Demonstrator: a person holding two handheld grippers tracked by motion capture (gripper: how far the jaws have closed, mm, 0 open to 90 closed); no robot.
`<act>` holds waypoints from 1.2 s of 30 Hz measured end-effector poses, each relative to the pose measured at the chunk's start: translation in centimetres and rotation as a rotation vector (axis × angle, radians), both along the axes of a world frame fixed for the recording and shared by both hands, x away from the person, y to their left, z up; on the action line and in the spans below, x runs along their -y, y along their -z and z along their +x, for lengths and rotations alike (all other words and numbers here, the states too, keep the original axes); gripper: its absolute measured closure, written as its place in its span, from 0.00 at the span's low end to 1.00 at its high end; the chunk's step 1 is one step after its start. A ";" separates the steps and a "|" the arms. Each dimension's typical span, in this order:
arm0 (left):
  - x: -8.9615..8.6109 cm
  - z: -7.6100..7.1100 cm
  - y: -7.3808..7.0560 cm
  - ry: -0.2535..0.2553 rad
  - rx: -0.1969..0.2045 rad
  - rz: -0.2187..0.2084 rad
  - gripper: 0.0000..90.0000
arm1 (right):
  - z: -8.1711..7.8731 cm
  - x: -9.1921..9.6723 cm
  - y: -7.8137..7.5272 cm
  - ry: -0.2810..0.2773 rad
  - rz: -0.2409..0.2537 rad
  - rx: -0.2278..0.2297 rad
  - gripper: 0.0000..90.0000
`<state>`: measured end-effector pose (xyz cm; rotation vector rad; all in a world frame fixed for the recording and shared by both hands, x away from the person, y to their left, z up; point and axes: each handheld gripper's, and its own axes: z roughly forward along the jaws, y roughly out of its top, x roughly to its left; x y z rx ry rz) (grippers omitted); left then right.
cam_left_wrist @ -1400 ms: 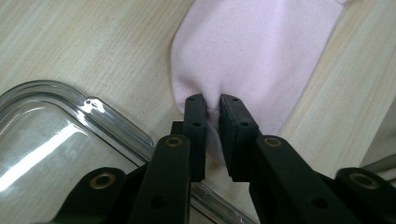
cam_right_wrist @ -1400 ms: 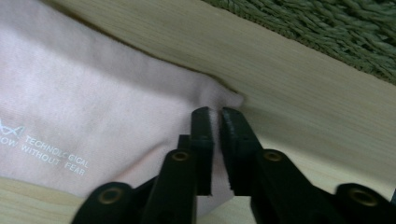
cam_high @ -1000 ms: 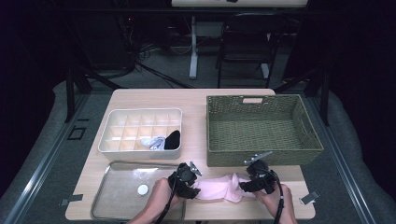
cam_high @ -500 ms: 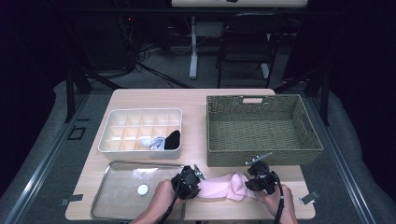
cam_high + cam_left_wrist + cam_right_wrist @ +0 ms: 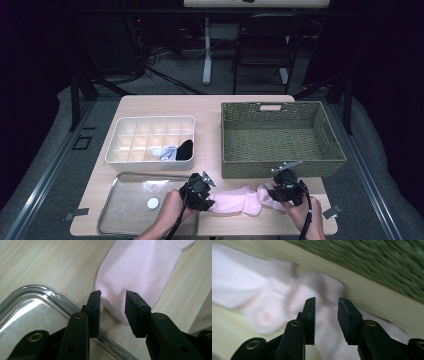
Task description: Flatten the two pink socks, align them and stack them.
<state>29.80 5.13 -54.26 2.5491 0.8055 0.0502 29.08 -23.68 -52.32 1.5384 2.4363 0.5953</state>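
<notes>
The pink sock (image 5: 239,202) lies flat on the worktop (image 5: 210,107) near its front edge, stretched sideways between the two grippers, just in front of the basket (image 5: 280,137) and just right of the clear tray (image 5: 125,210). Laid out long like this, each end is within reach of one hand, which looks like the reason it sits crosswise.

In the left gripper view the left gripper (image 5: 112,306) has its jaws apart, straddling the sock's rounded end (image 5: 117,312) without pinching it; the tray's rim runs right beside that end. I judge this a set-up to nip that end.

In the right gripper view the right gripper (image 5: 325,315) is also released, its jaws apart above the bunched end of the sock, with the basket's woven wall close behind. That picture is blurred, so whether a pad touches cloth I cannot tell.

Farther back, the white divided box (image 5: 150,140) holds a black item (image 5: 185,149) and a pale one (image 5: 164,152) in its front cells, probably rolled socks, which hints that this one is meant for a cell too. A small white disc (image 5: 152,203) rests in the tray
</notes>
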 end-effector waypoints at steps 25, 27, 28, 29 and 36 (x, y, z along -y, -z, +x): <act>0.6 -0.3 0.5 0.050 0.031 0.078 0.95 | 0.1 -3.9 2.4 -0.133 -0.088 0.001 0.99; 0.6 -0.2 0.6 0.046 0.029 0.069 0.95 | 0.1 -4.0 2.5 -0.137 -0.075 0.007 0.98; 0.6 -0.2 0.6 0.046 0.029 0.069 0.92 | 0.1 -4.0 2.5 -0.137 -0.075 0.007 0.98; 0.5 -0.2 0.5 0.034 0.026 0.050 0.85 | 0.1 -3.5 2.2 -0.136 -0.007 0.004 0.89; 0.4 -0.4 -0.5 0.004 0.076 -0.003 0.55 | -0.4 -2.1 0.3 -0.087 0.066 0.020 0.76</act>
